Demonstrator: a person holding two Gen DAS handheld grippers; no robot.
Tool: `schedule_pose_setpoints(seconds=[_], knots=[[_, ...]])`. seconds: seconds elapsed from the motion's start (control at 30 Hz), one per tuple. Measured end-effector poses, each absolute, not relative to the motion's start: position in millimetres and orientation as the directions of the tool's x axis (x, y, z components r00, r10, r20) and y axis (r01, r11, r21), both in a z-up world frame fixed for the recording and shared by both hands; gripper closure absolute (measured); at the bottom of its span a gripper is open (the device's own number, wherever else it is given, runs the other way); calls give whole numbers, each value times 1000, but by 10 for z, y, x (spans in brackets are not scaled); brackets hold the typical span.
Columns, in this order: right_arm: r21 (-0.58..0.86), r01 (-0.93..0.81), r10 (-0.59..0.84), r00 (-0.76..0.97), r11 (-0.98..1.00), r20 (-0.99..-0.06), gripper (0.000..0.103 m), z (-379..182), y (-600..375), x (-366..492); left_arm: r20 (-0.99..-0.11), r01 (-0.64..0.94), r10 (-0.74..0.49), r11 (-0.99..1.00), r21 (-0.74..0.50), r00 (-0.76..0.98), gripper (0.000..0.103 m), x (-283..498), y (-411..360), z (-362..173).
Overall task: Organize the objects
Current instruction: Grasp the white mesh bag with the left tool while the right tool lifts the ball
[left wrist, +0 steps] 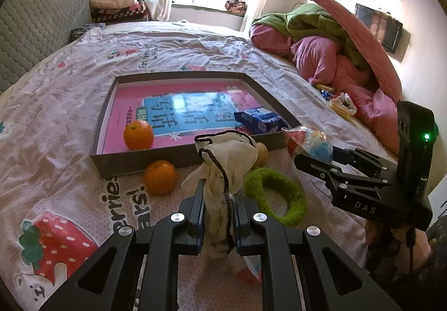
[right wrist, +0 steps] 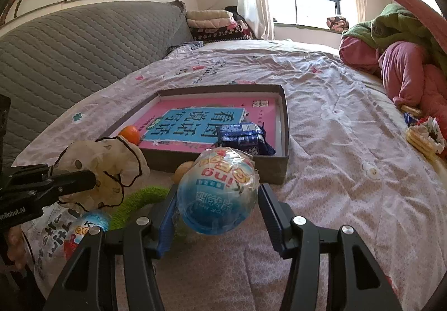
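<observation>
Left gripper [left wrist: 218,199] is clamped tight on a cream drawstring pouch [left wrist: 226,154] — the fabric bunches up above the fingers, its dark cord trailing down between them. Over on the right, the right gripper [right wrist: 218,205] has a round, plastic-wrapped blue ball snack [right wrist: 218,193] sitting between its fingers; the left finger presses the wrapper, but on the right there looks to be a gap, so I cannot tell whether it is truly gripped. Just ahead lies the shallow grey box [left wrist: 123,163] on the bedsheet [left wrist: 56,121], a pink-and-blue book [left wrist: 184,112] flat on its floor. Inside it — one orange [left wrist: 138,134] at the near-left, a dark blue packet [left wrist: 258,119] at the near-right corner. A second orange [left wrist: 160,177] sits outside, touching the box's front wall, with a fuzzy green ring [left wrist: 275,193] beside the pouch.
</observation>
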State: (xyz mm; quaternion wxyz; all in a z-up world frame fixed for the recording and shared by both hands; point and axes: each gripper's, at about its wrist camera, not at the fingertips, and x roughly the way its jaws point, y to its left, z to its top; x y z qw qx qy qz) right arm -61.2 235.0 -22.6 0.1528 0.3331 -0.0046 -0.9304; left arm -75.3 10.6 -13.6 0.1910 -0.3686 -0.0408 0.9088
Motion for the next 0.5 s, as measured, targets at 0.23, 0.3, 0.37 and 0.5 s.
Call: schedule_pose_setpoints(seconds=[0.23,0.3,0.37,0.5], knots=[[115,303,-311,-747,-946,-588,48,-165,2330,-576,-629,-308,383,-923,-231,-676,88,-739,47,-89],[120,307,-318,-750,-944,-580,48,-144,2328,-567,-622,-300,384,-923,-242,-682,88,-745,23,-76],[122,311,-323,-751,-942,-576,48,-128,2323,-559,-619,-289,378,-926,-243,-689,88,-749,-1,-68],[110,319,-323,-757,-941,-568,48,-102,2303,-553,-614,-269,360,-933,-239,-702,88,-752,-39,-48]])
